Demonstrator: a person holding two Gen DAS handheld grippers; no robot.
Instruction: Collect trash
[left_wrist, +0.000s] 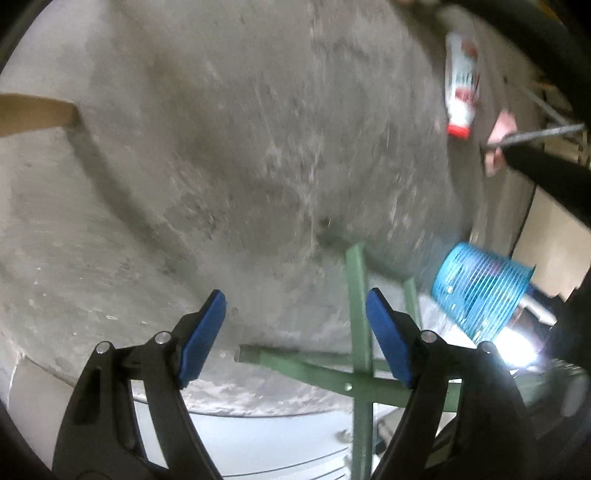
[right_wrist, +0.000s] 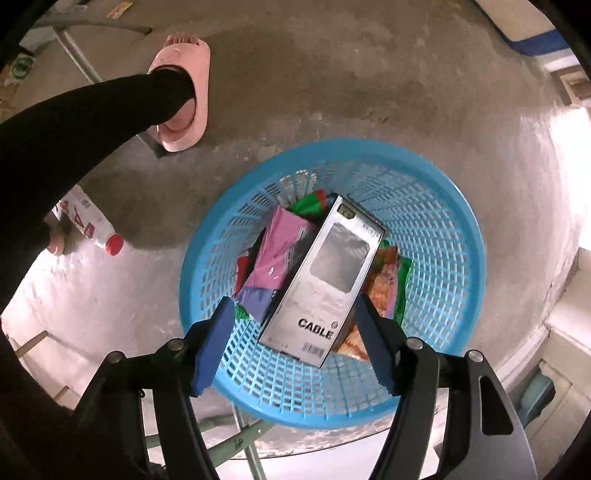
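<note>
Your left wrist view looks down on bare grey concrete floor (left_wrist: 229, 155), and your left gripper (left_wrist: 295, 332) has its blue pads standing apart with nothing between them, only floor and a green metal frame (left_wrist: 356, 365) beneath. This view alone shows the blue basket (left_wrist: 480, 288) from the side, at the right edge, with its ribbed wall; its contents stay hidden here. A white bottle with a red cap (left_wrist: 461, 85) lies on the floor well away at the upper right, blurred, so the red print on its label cannot be read. Your right wrist view looks straight down into the basket (right_wrist: 424, 229), which the left view cannot do. Your right gripper (right_wrist: 295, 339) hangs over it with pads spread, not pressing the grey box marked CABLE (right_wrist: 325, 280), which lies tilted on top of a pink packet (right_wrist: 277, 251) and an orange wrapper (right_wrist: 384, 288). The same bottle (right_wrist: 92, 221) lies on the floor left of the basket, well apart from it. Further up, a foot in a pink slipper (right_wrist: 184, 92) stands on the concrete.
</note>
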